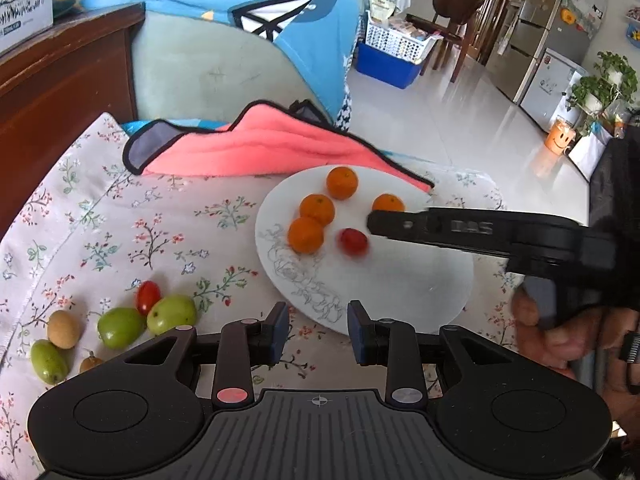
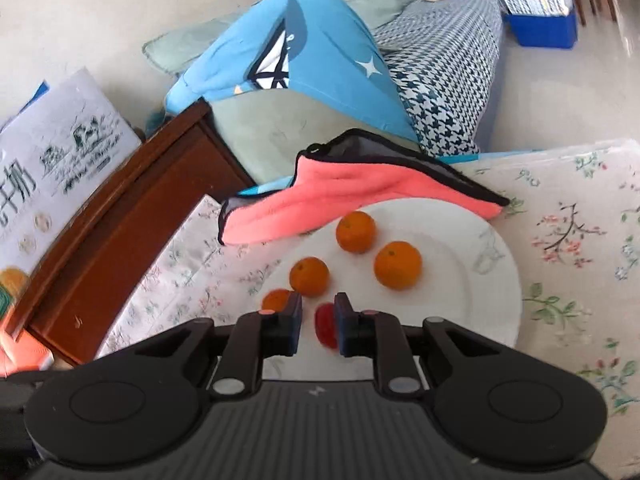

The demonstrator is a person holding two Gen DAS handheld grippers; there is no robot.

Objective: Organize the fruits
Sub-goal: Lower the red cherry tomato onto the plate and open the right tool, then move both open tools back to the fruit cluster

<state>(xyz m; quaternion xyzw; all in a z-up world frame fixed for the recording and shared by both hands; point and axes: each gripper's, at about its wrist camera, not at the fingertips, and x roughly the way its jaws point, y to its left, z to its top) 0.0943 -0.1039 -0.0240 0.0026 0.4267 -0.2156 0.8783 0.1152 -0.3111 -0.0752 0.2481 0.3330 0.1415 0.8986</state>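
A white plate (image 1: 400, 288) on the floral cloth holds several small oranges (image 1: 317, 209) and one red cherry tomato (image 1: 353, 242), which looks blurred. My right gripper (image 1: 370, 224) reaches over the plate from the right and hovers just above that tomato (image 2: 325, 326). Its jaws are shut to a narrow gap and grip nothing. My left gripper (image 1: 318, 332) hangs at the plate's near rim, nearly closed, with nothing between its fingers. Left of it on the cloth lie another cherry tomato (image 1: 148, 296), three green fruits (image 1: 172, 314) and two small brown fruits (image 1: 63, 329).
A pink towel (image 1: 260, 148) lies against the plate's far rim. Behind it are a blue garment (image 1: 304, 40) over a green cushion and a dark wooden cabinet (image 1: 60, 92) at the left. A person's hand (image 1: 552, 336) holds the right gripper. The table ends just right of the plate.
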